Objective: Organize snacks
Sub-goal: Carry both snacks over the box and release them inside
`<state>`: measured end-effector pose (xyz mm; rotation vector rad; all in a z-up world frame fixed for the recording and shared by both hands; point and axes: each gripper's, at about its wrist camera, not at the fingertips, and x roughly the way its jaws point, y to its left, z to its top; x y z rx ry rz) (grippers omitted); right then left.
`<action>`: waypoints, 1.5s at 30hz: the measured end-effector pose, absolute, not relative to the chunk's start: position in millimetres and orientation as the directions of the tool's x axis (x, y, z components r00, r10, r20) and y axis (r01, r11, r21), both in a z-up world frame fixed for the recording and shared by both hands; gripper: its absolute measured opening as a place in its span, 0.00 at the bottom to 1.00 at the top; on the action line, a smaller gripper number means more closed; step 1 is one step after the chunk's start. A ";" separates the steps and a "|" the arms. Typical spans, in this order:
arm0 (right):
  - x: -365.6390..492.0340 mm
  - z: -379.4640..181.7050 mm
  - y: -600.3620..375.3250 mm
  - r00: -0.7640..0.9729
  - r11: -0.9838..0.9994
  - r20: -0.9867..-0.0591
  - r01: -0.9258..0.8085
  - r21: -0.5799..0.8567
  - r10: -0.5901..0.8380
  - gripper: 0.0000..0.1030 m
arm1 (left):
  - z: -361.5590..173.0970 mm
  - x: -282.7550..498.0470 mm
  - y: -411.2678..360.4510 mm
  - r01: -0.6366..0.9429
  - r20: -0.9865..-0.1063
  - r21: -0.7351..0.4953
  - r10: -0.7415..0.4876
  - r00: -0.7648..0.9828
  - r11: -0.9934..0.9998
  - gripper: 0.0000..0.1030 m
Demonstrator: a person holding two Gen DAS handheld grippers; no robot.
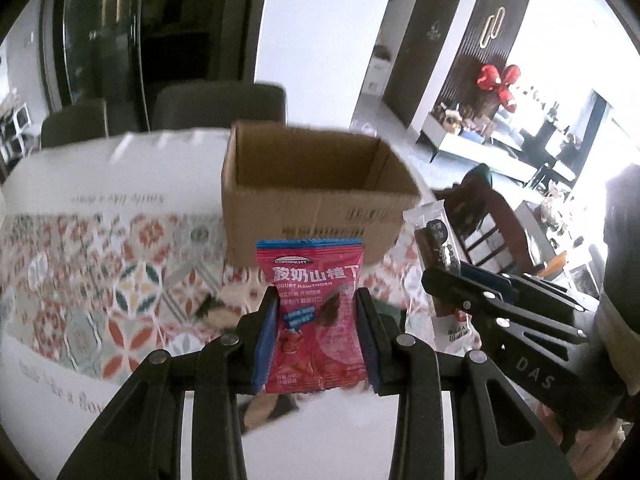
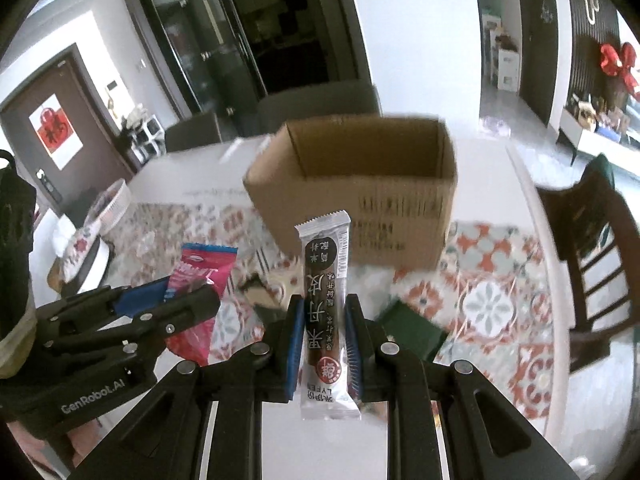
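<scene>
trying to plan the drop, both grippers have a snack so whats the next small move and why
Probably carry both forward over the open cardboard box before letting go. The left gripper is shut on the red hawthorn packet, the right gripper on the slim brown fruit bar, and both snacks sit short of the box's near wall, which stands just ahead with its top open.

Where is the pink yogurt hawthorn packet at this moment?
The pink packet is clamped upright in the left gripper, in front of the open cardboard box; the right gripper beside it holds a snack bar.
</scene>
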<state>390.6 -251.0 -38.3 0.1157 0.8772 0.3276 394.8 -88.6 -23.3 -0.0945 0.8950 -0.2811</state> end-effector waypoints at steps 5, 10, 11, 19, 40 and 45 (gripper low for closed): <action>415.5 -13.9 -255.2 0.623 0.947 -0.713 -0.222 0.233 0.321 0.20 | 1.7 418.9 -89.3 0.221 -0.721 -0.190 -0.289 0.629 0.957 0.35; 436.9 2.1 -253.6 0.641 0.948 -0.699 -0.228 0.222 0.318 0.20 | 17.8 440.5 -90.3 0.228 -0.703 -0.189 -0.293 0.648 0.955 0.35; 440.3 4.0 -253.3 0.642 0.948 -0.697 -0.230 0.222 0.319 0.20 | 20.3 444.6 -90.6 0.227 -0.701 -0.184 -0.290 0.652 0.956 0.35; 477.7 20.1 -254.1 0.657 0.953 -0.690 -0.223 0.207 0.304 0.20 | 27.2 491.5 -93.8 0.227 -0.708 -0.188 -0.293 0.643 0.955 0.35; 592.7 -39.7 -252.0 0.553 0.966 -0.794 -0.185 0.180 0.254 0.21 | -37.4 604.0 -105.3 0.146 -0.826 -0.180 -0.230 0.514 0.973 0.36; 603.5 -56.4 -253.4 0.518 0.963 -0.812 -0.175 0.204 0.267 0.21 | -55.6 616.5 -108.7 0.130 -0.846 -0.149 -0.195 0.496 0.980 0.39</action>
